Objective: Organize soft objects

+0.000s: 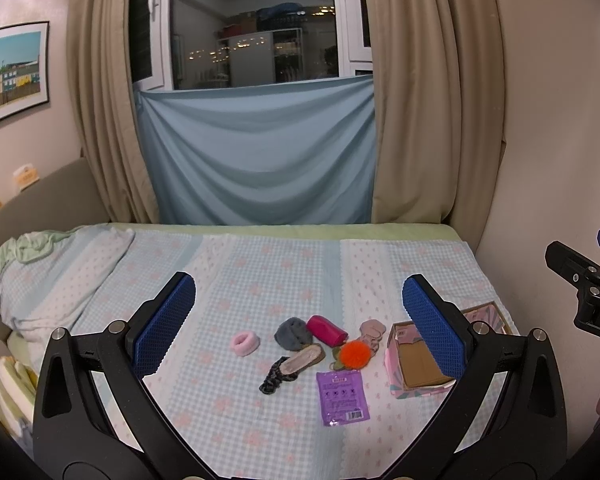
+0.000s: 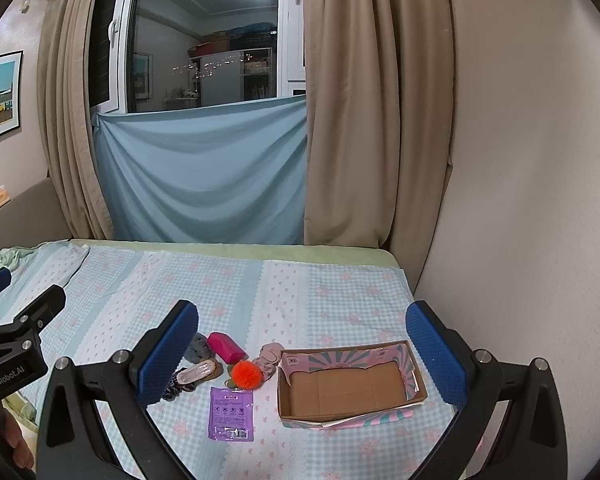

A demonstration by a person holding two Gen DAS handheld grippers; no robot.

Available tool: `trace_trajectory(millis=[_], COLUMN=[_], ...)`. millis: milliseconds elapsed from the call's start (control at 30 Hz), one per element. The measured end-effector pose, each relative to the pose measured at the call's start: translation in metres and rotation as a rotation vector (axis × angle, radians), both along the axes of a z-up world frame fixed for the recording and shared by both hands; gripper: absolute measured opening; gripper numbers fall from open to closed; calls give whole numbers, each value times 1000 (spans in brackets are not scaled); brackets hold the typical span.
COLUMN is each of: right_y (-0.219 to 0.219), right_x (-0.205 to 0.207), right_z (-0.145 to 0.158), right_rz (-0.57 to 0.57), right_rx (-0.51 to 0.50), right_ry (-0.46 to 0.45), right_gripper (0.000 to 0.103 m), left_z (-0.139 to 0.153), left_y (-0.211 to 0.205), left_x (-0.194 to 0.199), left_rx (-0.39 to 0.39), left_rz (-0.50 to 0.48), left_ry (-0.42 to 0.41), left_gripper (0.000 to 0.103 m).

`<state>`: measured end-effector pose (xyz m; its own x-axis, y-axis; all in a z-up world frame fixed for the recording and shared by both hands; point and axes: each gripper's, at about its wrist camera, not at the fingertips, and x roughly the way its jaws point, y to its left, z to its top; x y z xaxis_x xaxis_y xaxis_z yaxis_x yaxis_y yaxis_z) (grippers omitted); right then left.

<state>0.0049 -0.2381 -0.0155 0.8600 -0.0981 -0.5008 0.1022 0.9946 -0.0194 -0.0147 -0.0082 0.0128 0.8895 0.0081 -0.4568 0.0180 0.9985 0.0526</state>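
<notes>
Sorting had not begun: left gripper [image 1: 298,312] and right gripper [image 2: 302,340] hovered spread and empty. Soft objects [image 1: 300,344] lay loose at nine o'clock of the empty box [image 2: 350,410]. Next probably called for pinching the orange pompom [image 2: 246,374].

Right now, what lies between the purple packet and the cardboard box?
Nothing lies there: in the right wrist view only bare checked bedcover separates the purple packet from the cardboard box.
</notes>
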Motion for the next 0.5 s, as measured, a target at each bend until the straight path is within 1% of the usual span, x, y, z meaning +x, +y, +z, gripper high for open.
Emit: trace_trajectory(millis=[267,300,367,500], right_y=[1,2,1,1], right_x=[-1,-1,-3,-3], right_z=[-3,-3,-3,-3], right_rz=[6,8,9,8], right_rx=[0,0,0,4], right_ry=[5,6,6,11], right_gripper=[103,103,103,103], left_z=[-5,-11,-13,-13], left_y=[-1,0,0,-2], left_x=[-3,-2,-3,-1], left_rx=[-5,-5,-5,-6], left_rz=[-2,-2,-2,-2], left_ry=[4,5,8,16], left_gripper=[103,103,103,103])
